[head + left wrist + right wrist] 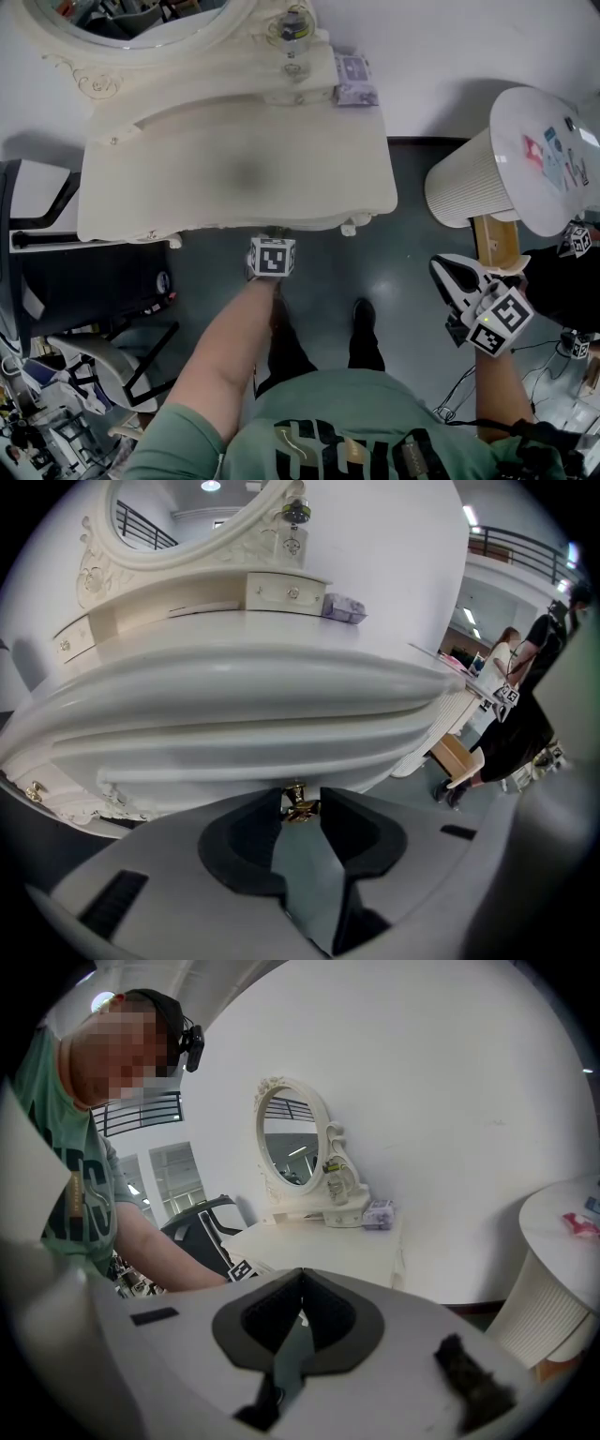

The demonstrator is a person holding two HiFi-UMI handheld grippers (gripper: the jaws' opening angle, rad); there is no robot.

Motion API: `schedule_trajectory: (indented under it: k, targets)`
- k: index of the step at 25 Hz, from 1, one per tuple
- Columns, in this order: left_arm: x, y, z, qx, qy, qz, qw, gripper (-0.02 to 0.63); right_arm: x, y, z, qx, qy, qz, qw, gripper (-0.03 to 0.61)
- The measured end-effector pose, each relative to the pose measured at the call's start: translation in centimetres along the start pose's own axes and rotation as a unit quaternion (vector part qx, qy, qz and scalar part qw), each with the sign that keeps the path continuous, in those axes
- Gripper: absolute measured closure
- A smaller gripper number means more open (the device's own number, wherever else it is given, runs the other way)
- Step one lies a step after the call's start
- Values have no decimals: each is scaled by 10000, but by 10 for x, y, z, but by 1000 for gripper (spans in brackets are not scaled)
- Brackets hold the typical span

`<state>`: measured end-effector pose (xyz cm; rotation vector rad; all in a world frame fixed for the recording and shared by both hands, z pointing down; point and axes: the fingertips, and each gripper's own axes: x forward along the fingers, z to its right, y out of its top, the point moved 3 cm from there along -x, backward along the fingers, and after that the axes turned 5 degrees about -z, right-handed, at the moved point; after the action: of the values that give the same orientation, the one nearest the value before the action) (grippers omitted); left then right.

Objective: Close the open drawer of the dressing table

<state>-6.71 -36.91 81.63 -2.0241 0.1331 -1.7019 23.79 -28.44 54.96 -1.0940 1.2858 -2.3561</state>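
The cream dressing table [234,169] fills the upper middle of the head view. My left gripper [302,813] is at its front edge, under the top. A small brass drawer knob [296,797] sits between the jaw tips, and both pads press on it. The moulded drawer front [234,747] lies right behind the knob. From above, no drawer sticks out past the tabletop, and only the marker cube [272,256] of the left gripper shows there. My right gripper [442,274] hangs away at the right, shut, its tips meeting with nothing between them [300,1279].
A black office chair [94,281] stands left of the table. A white ribbed round side table [487,178] and a wooden piece [492,244] stand at the right. An oval mirror [131,28] and a small purple box [354,82] sit at the tabletop's back. My shoe [364,314] is on the dark floor.
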Motion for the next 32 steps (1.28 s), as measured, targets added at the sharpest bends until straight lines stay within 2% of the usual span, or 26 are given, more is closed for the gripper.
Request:
schedule_trajectory:
  k: [27,32]
  targets:
    - [12,18,-7,18,140,107,9998,469,-8,-9,13,104,-66,1,9999,566]
    - [23,16,-10,-342,73,-243,9991,472,-9,-8,14,119,-91,-21,9999,566]
